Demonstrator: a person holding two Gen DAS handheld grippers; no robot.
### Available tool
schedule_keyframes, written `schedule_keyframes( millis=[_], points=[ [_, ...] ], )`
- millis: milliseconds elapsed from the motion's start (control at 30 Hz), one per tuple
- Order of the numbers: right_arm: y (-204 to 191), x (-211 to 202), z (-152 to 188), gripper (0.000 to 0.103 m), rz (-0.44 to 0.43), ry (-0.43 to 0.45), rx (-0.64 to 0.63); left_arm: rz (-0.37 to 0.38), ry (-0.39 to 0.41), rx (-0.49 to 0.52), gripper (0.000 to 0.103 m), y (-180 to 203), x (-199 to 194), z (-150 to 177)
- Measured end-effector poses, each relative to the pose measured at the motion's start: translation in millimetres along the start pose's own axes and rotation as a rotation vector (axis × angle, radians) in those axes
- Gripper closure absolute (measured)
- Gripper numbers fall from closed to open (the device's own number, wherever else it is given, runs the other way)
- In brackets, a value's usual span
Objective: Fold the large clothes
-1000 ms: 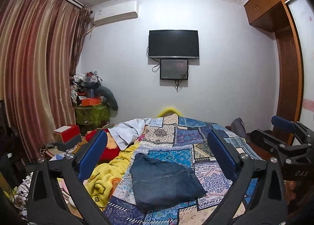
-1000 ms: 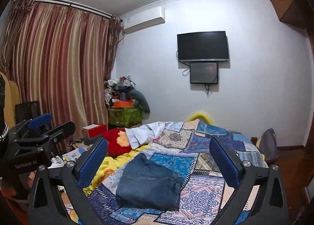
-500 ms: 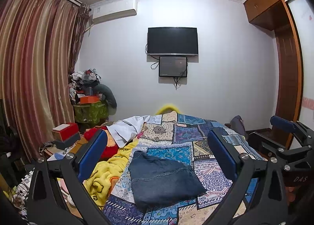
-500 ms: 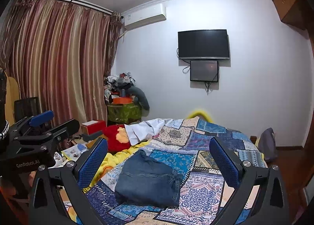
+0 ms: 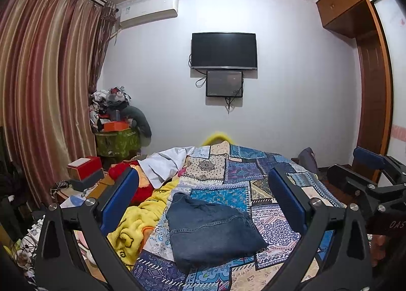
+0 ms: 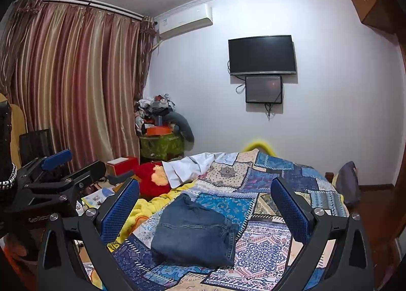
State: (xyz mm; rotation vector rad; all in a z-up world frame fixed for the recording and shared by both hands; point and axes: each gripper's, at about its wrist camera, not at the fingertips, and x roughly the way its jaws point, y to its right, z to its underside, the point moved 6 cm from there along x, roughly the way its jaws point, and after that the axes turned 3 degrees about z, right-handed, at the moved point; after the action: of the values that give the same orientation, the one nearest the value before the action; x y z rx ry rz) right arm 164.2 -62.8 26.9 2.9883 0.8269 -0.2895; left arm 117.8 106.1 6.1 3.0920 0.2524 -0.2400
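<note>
While both jaws stand wide apart and empty, the left gripper (image 5: 203, 202) and right gripper (image 6: 205, 204) hang above one pair of jeans (image 6: 194, 235), lying as a compact folded bundle on the patchwork bedspread (image 6: 264, 247); folding looks done. Farther back lie one yellow blanket (image 5: 132, 225) and one white garment (image 5: 165, 164), possibly unfolded.

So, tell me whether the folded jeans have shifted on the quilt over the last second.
No. The folded jeans lie on the same patches of the patchwork quilt, beside the yellow blanket.

The yellow blanket (image 5: 132, 230) runs under the quilt (image 5: 228, 176). The bed's near end is cut off below. The corner pile (image 5: 111, 103) is too small to sort.
</note>
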Motion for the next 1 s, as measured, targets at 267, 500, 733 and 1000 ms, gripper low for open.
schedule_keyframes(
  millis=[267, 500, 733, 1000],
  points=[
    [2.2, -1.0, -0.4, 0.000, 0.004, 0.001, 0.029, -0.001, -0.005, -0.012, 0.000, -0.3, 0.8, 2.7],
    [4.8, -2.6, -0.2, 0.000, 0.004, -0.001, 0.048, 0.006, -0.011, -0.030, 0.000, 0.3, 1.8, 2.7],
    [4.7, -3.5, -0.7, 0.000, 0.008, -0.001, 0.046, 0.033, -0.023, -0.034, 0.000, 2.7, 3.8, 4.2],
    [3.0, -4.6, -1.9, 0.000, 0.006, 0.002, 0.053, 0.058, -0.022, -0.017, 0.000, 11.4, 1.8, 5.2]
  ],
)
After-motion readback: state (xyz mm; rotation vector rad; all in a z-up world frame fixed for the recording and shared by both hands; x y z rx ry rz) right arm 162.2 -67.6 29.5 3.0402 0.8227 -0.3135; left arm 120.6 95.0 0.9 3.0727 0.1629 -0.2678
